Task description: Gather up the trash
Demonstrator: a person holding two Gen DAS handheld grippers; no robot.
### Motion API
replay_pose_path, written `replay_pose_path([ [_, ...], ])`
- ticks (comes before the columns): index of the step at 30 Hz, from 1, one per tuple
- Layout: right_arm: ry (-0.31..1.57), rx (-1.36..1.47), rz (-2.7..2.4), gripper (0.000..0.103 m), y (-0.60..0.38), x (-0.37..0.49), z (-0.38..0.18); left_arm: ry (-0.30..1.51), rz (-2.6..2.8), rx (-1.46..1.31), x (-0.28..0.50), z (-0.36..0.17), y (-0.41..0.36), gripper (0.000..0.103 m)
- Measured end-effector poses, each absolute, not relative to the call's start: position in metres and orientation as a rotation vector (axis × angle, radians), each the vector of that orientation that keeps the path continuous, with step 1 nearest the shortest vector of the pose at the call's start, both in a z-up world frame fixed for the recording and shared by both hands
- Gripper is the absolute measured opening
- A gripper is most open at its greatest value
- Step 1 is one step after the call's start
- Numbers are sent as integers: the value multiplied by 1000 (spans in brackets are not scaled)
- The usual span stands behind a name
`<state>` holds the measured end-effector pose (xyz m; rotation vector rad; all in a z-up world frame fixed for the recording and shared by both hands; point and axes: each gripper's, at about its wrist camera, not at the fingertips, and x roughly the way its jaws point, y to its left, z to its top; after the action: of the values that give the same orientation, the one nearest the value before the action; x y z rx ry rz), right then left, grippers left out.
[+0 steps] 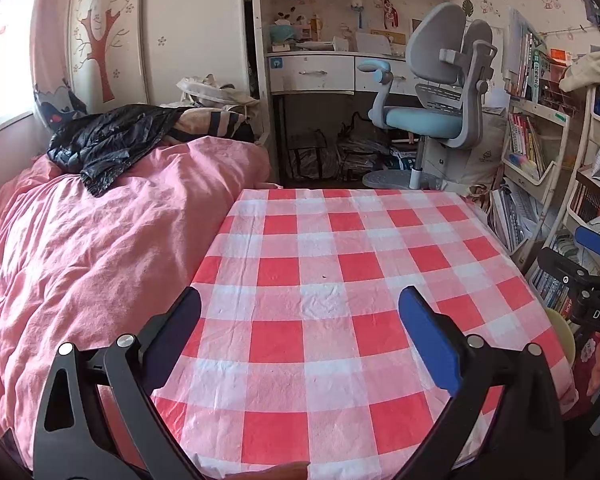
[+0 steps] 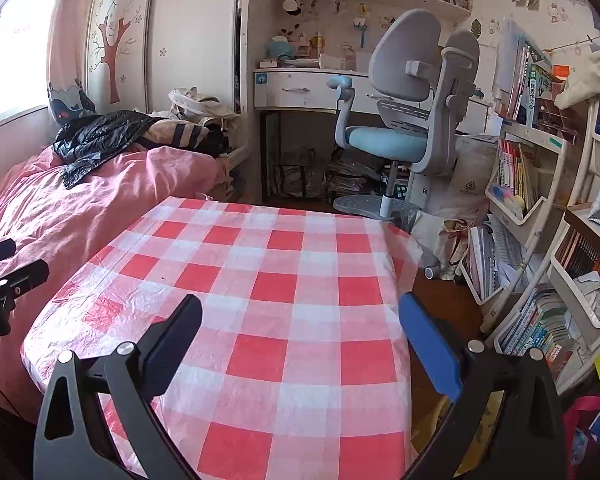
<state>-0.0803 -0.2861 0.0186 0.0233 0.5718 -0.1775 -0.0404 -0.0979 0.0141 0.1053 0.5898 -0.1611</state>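
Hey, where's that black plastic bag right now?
The black plastic bag lies crumpled on the pink bedcover, far left in both views, beyond the checkered table and below the tree-decorated wardrobe door.

Counter [image 1: 340, 280] w/ red-white checked cloth, bare. Bed [image 1: 80, 248] just left, pink duvet, black jacket [image 1: 108, 140] near its far end. Grey-blue desk chair [image 2: 404, 120] beyond, at desk [image 2: 300, 88]. Bookshelves [image 2: 540, 240] on right, crammed w/ books.
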Motion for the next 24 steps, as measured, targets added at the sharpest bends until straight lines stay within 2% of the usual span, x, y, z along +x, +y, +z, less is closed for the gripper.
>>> replay_pose_path([
  [20, 593, -37, -155, 95, -273, -74, 14, 608, -199, -50, -34, 10, -79, 96],
  [24, 597, -41, -150, 95, -272, -74, 13, 563, -209, -43, -41, 12, -80, 96],
])
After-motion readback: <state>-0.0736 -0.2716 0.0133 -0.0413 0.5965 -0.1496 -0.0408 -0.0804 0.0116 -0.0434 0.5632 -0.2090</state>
